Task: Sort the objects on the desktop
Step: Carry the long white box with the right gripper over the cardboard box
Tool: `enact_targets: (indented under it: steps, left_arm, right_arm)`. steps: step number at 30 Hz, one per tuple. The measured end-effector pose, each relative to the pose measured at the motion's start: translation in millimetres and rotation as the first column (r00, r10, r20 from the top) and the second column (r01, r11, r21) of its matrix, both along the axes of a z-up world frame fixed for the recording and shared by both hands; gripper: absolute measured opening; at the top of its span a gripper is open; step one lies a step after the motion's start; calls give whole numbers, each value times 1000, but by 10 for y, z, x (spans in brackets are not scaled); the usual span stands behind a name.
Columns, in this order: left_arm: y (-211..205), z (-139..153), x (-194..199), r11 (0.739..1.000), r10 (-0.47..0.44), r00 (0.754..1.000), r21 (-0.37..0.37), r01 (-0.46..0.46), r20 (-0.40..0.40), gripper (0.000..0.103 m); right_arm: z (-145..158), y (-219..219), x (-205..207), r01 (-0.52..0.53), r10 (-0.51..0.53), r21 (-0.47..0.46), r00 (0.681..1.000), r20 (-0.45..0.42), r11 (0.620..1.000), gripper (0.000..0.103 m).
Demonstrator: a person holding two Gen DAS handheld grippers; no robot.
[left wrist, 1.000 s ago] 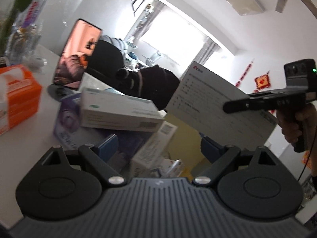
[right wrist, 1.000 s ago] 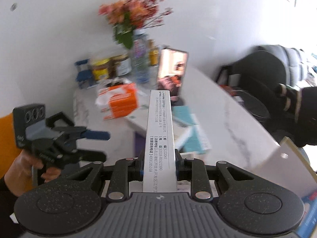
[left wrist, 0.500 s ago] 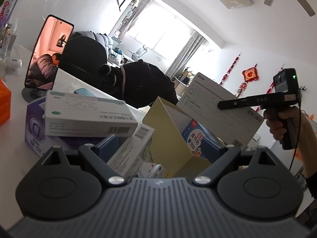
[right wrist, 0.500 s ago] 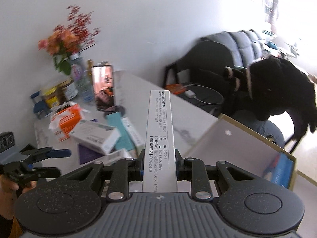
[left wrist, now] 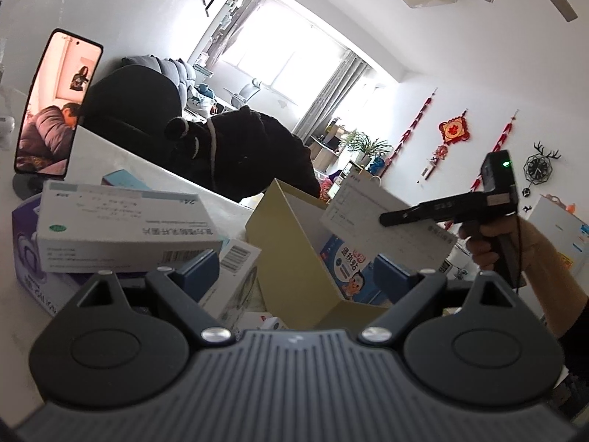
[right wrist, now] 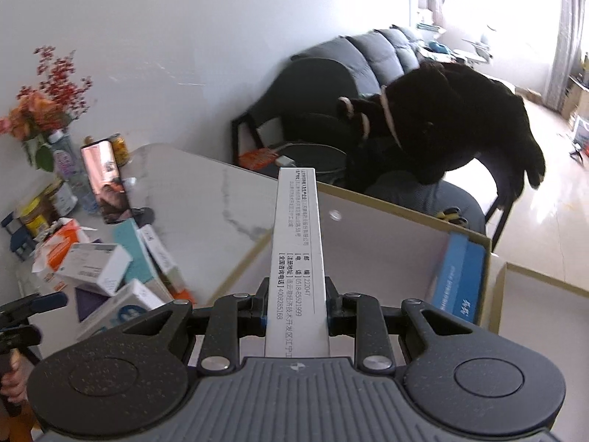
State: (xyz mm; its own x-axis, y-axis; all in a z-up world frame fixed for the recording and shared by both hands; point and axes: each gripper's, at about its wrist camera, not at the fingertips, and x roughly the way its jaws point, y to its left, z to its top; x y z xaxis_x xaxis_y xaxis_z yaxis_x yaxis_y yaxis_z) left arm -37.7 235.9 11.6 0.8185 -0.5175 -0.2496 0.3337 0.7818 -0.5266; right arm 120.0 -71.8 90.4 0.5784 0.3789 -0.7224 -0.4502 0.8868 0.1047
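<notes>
My right gripper is shut on a long white medicine box, holding it tipped down over an open tan cardboard box. In the left wrist view the same gripper and white box hang above the cardboard box, which holds a blue-and-white packet. My left gripper is open with nothing gripped, just in front of a pile of medicine boxes. A white box lies on a purple one.
A phone on a stand is at the table's back left. Flowers in a vase, jars and an orange tissue pack crowd the far corner. A chair draped with a black garment stands behind the table. A blue box leans inside the cardboard box.
My right gripper has swung right and downward with the white box, from over the pile to over the cardboard box. The left gripper has shifted slightly, staying open.
</notes>
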Motion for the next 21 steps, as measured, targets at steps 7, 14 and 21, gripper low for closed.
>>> enact_targets:
  steps: [7, 14, 21]
  left_arm:
    - [-44, 11, 51, 1000, -9, 1000, 9, 9, -1, 92]
    - [-64, -3, 136, 1000, -13, 1000, 9, 13, -17, 92]
    - [-101, -14, 215, 1000, -23, 999, 11, 23, -29, 92]
  right_arm:
    - [-272, 10, 176, 58, -58, -20, 998, -32, 998, 28]
    - [-543, 34, 349, 102, -104, -47, 993, -62, 994, 28]
    - [-788, 53, 520, 169, -175, -84, 982, -66, 982, 28]
